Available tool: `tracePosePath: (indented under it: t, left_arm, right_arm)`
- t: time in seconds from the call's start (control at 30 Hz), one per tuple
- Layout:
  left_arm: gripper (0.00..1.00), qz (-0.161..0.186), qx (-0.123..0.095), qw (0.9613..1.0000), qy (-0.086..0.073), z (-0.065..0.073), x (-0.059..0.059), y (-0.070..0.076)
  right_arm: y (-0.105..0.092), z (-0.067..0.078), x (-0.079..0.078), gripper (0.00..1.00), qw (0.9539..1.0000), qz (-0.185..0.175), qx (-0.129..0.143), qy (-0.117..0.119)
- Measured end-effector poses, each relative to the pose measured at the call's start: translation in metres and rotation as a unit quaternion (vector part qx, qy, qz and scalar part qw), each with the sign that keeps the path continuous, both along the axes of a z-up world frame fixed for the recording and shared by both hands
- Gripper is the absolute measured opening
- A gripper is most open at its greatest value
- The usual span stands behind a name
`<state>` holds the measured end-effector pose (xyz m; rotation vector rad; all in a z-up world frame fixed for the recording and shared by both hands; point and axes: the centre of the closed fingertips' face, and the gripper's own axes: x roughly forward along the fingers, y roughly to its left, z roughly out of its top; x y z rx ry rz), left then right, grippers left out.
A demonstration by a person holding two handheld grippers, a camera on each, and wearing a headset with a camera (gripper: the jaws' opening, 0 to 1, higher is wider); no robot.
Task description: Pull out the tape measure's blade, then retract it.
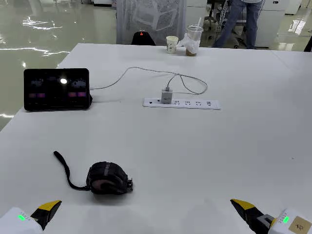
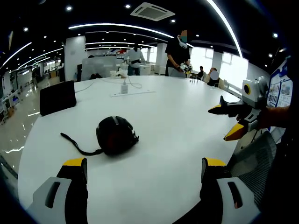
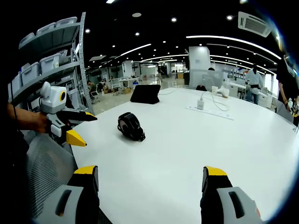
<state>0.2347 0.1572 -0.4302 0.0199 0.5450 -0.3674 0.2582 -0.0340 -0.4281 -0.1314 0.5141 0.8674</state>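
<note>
We stand at a broad white worktop (image 1: 253, 146) with a rounded edge, in a large open-plan hall. Beyond it the pale floor (image 1: 34, 34) is glossy and mirrors the lamps. Overhead, the dark ceiling (image 2: 107, 14) carries long curved light strips (image 2: 121, 26), small round spotlights (image 2: 69, 8) and a square air-conditioning vent (image 2: 152, 10). A white pillar (image 2: 74, 56) rises past the far end. Bright windows (image 2: 231, 70) line 1 side, and a metal shelving rack (image 3: 83, 56) holds grey bins (image 3: 32, 71).

bright overhead striplights | floor (image 1: 29, 29) glare | fisheye edges warped
</note>
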Motion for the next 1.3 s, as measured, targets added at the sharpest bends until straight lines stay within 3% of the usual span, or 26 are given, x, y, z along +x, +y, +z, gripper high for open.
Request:
tracePosePath:
  t: [0.27, 0.9, 1.3]
  left_arm:
    - [0.99, 0.000, -0.005, 1.0000, -0.006, 0.004, -0.006, -0.001]
    - [0.99, 0.000, 0.006, 0.9997, -0.022, 0.009, -0.009, 0.002]
    - [0.99, 0.003, 0.001, 0.9997, -0.023, 0.012, -0.008, 0.004]
  right_arm:
    - [-0.002, 0.001, -0.005, 0.99, 0.9999, -0.013, 0.003, 0.002]
    - [-0.007, -0.001, -0.009, 0.99, 0.9999, -0.016, 0.001, 0.003]
    - [-0.011, 0.000, -0.007, 0.99, 0.9998, -0.021, 0.002, 0.002]
